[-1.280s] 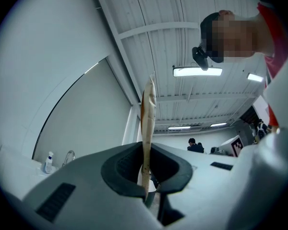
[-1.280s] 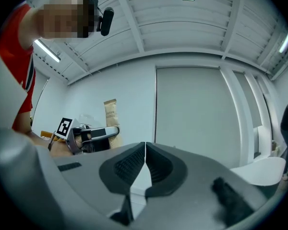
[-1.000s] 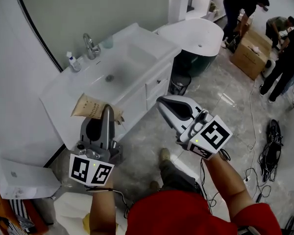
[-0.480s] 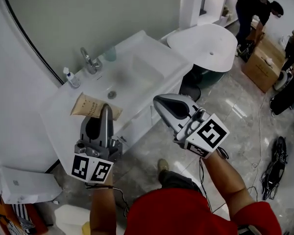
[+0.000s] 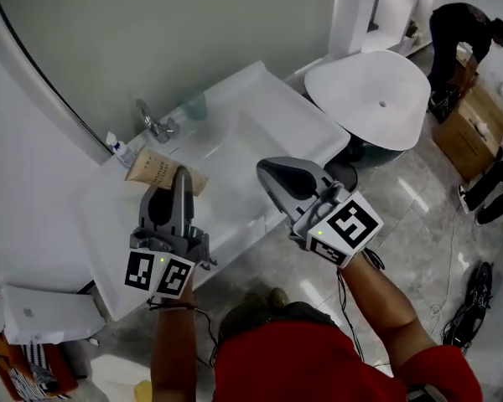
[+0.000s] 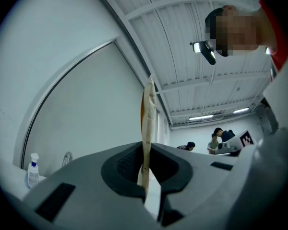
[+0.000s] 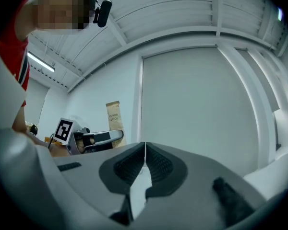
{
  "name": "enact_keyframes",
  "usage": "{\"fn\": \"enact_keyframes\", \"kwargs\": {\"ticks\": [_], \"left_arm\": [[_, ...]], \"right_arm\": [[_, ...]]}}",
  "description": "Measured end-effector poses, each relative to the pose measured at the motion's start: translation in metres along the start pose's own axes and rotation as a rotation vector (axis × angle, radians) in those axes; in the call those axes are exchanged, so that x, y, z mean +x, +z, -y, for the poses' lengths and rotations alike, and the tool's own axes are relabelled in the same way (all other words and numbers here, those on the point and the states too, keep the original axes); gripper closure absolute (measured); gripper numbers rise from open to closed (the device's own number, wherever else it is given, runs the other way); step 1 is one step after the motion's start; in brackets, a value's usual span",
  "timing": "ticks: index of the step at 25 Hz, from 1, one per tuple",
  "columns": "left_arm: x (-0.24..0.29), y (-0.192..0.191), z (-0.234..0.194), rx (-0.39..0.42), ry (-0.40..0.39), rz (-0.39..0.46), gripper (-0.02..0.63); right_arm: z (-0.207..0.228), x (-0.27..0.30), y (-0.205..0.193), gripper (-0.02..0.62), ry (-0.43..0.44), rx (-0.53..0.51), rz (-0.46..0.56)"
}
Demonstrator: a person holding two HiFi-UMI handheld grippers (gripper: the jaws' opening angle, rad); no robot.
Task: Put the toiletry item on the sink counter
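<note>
Toothbrush packet point(image 5: 153, 170) juts from the left gripper point(image 5: 182, 174), clamped between its jaws.

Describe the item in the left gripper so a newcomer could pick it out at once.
Start at the white sink counter against the wall. Over its left end, in front of the faucet, the left gripper has its jaws shut on a flat packet. It is the only tan paper thing there, with dark print, unlike the small bottle nearby.
</note>
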State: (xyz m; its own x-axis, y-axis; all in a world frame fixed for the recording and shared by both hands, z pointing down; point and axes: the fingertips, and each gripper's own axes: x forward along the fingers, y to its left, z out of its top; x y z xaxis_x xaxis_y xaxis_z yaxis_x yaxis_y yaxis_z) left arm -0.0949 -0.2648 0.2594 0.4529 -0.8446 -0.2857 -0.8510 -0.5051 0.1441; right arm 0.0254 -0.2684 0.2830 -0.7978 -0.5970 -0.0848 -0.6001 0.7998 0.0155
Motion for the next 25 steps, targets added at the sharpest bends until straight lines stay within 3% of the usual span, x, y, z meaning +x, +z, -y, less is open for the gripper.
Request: {"fn": "enact_keyframes", "kwargs": {"ticks": [18,25], "left_arm": [[0.139,-0.054,-0.118,0.029,0.022,-0.013,0.569],[0.174,-0.078,-0.164,0.022,0.103,-0.026,0.569]], "right_arm": [[0.108,0.13,-0.034,0.566,-0.026,-0.002,-0.055],[0.131,0.158,-0.046,0.566,-0.044,0.015,-0.082]]}}
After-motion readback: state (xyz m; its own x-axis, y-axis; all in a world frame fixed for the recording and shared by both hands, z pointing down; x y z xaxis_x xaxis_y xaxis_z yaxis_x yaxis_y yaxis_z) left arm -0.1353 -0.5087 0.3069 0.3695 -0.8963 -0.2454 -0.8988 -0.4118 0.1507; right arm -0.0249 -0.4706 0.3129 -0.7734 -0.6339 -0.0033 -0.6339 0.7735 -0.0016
